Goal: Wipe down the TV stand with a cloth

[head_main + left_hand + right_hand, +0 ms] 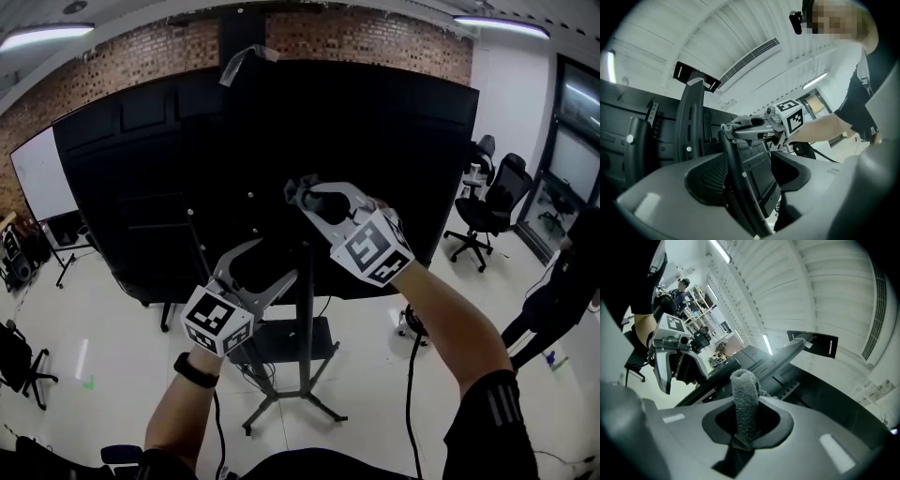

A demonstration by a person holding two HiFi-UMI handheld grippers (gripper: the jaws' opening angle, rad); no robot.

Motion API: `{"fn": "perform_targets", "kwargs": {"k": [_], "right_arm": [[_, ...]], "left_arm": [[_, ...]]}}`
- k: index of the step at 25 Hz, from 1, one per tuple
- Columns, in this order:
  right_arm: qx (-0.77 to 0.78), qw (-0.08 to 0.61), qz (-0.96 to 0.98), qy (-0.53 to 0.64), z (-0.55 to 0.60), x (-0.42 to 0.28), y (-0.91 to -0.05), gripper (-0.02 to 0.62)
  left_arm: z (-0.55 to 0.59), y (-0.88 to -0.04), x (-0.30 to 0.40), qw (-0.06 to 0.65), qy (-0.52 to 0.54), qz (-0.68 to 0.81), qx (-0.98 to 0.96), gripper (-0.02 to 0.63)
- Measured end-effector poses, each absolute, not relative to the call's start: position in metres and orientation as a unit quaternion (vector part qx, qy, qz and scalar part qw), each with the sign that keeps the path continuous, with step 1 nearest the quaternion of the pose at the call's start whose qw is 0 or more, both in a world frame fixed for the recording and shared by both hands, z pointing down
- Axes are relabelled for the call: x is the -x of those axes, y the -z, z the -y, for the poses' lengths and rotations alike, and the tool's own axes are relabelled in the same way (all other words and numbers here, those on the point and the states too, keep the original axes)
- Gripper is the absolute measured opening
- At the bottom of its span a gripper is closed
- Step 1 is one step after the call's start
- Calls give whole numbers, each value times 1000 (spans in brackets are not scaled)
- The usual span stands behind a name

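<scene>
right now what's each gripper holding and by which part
Right gripper: the grey cloth, pinched by one end, the rest poking out forward. Left gripper: nothing, fingers apart.

light: bright, even, from ceiling strip lights (42, 36) | glare: pale floor (103, 366) shines; TV back (281, 159) near-black, little detail | shadows: soft | distortion: strong fisheye bend, dark corners in both gripper views | focus: cloth (744, 394) sharp, near foreground soft
</scene>
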State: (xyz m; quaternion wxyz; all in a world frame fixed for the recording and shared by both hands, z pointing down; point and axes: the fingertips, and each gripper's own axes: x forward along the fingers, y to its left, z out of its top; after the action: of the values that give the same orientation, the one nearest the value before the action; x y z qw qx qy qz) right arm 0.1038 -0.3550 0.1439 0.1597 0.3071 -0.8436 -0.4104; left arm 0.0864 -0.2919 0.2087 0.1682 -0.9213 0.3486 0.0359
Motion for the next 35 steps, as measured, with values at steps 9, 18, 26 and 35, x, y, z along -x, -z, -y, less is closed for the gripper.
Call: {"fn": "perform_targets", "kwargs": {"k": [9,18,26,35], "right_arm": [[-298,141,856,398,358,-120,-162,48],[-280,178,860,388,357,-115,-213,48],[-269,181,872,367,353,-112,-247,48],[-293,182,856,385,354,-115,-279,48]], "left_arm": [[294,-229,-92,155,-17,-366,917,307],[293,-249,-96,139,-5,-373,917,305],[286,-274,-95,123,5,-372,920,305],[285,-315,-98,97,23,-360,928,306]]}}
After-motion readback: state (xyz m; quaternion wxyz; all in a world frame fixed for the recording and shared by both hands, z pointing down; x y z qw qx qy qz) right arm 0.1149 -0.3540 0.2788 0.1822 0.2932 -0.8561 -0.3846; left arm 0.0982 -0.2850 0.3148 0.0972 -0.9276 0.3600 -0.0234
